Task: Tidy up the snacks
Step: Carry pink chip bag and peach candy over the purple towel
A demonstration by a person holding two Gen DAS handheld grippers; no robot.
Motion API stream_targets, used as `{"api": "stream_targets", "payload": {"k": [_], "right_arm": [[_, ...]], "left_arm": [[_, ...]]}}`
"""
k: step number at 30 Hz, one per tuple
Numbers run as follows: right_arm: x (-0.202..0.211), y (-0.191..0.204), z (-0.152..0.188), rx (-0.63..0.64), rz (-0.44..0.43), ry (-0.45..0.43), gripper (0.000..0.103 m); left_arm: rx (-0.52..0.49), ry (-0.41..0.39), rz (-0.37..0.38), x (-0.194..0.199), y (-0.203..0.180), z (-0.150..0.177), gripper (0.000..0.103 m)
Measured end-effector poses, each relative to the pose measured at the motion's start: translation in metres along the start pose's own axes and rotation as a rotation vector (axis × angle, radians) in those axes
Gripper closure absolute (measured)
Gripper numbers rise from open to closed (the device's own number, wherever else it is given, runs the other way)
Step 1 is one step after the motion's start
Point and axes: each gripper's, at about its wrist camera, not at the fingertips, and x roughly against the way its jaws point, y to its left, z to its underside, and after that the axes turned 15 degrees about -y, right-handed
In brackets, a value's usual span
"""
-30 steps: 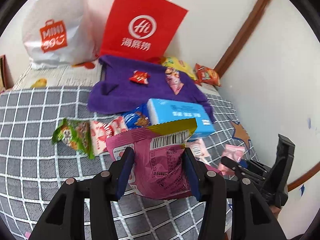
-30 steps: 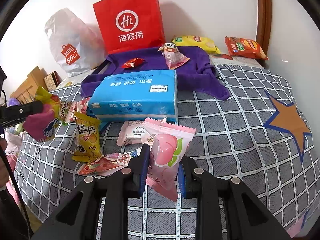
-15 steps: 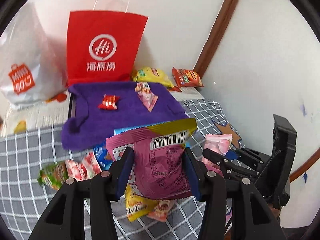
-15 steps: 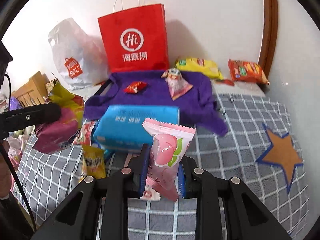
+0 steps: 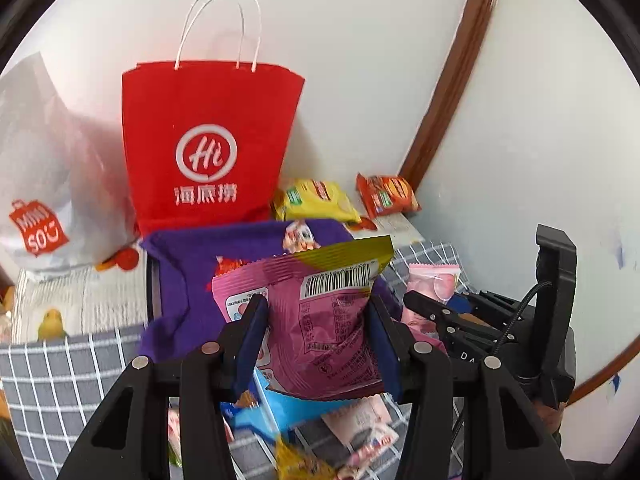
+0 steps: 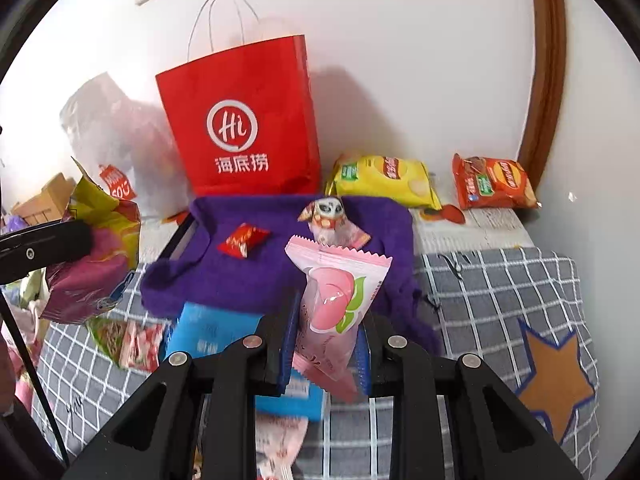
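Your left gripper (image 5: 316,340) is clamped on the crinkly magenta snack bag with a yellow top edge (image 5: 320,320); your right gripper (image 6: 326,344) is pinched tight on the pale pink peach-print sachet (image 6: 336,304). Both packets stand upright, long axis vertical, clear of the grey checked bedcover (image 6: 500,300). The purple fleece cloth (image 6: 276,276) — likely the drop zone — lies straight ahead and below both claws, which tilt downward toward it — the right one looks nearer.
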Motion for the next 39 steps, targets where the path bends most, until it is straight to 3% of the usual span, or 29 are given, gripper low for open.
{"api": "stream_targets", "payload": {"k": [7,13,24,39], "right_arm": [[-0.043,0.009,-0.035,0.010,-0.054,0.017,0.077],[-0.080,0.024,-0.050,0.033,-0.102,0.025,0.077],[-0.124,0.022,-0.035,0.085,-0.135,0.086,0.077],[-0.136,-0.021,-0.031,0.117,-0.062,0.142,0.077]], "left_arm": [[-0.007,-0.044,-0.059,-0.026,0.015,-0.020,0.055],[0.051,-0.028,-0.089,-0.052,0.046,-0.016,0.055],[0.121,0.046,-0.143,-0.079,0.086,-0.004,0.055],[0.127,0.098,-0.155,-0.098,0.091,0.005,0.055]]}}
